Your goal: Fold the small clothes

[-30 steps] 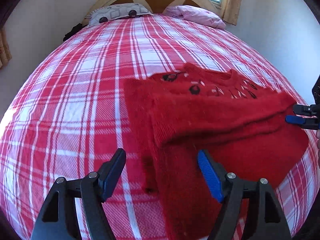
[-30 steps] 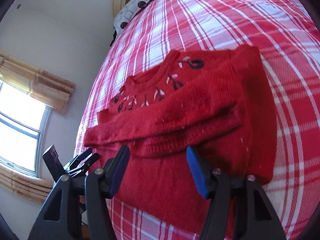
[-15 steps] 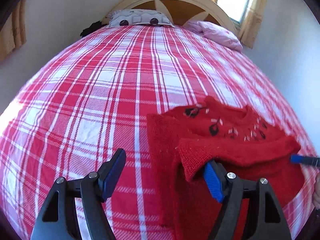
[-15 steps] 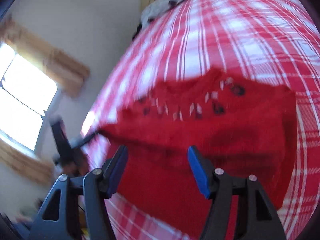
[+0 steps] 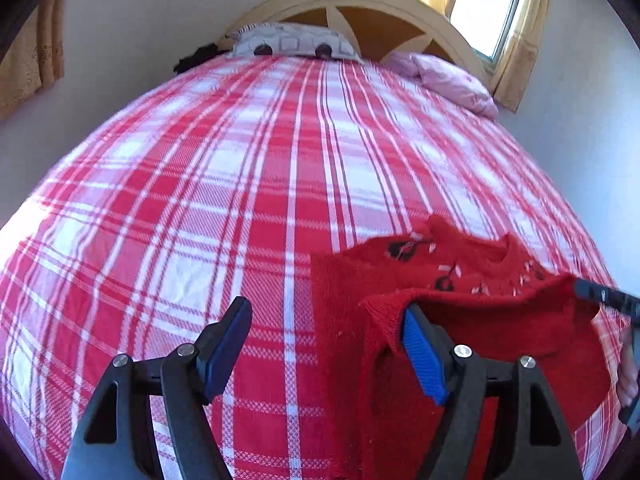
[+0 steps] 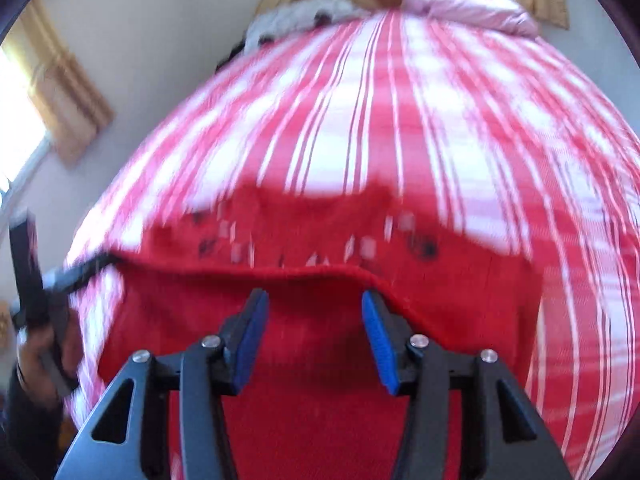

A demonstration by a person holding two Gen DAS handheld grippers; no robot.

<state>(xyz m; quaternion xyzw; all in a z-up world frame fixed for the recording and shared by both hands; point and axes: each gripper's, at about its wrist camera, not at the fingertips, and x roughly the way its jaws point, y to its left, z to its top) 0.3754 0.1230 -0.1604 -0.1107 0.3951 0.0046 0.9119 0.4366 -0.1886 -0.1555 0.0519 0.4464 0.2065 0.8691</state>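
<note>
Ahead of me the bed (image 5: pixel 240 184) spreads wide, covered by a red, pink and white plaid sheet (image 5: pixel 192 240) that lies fairly smooth. At its far end rises an arched wooden headboard (image 5: pixel 360 4), pale on the rim and darker in the panels. Against it rests a white pillow with dark round and square prints (image 5: pixel 296 42), and just beside that, toward the corner, a plain pink pillow (image 5: pixel 448 80). Something small and black (image 5: pixel 196 58) lies at the bed's far edge by the patterned pillow; I cannot tell what. A bright window (image 5: pixel 488 4) with tan curtains (image 5: pixel 520 40) sits behind the headboard, and another tan curtain (image 5: pixel 32 64) hangs on the side wall (image 5: pixel 140 28).
</note>
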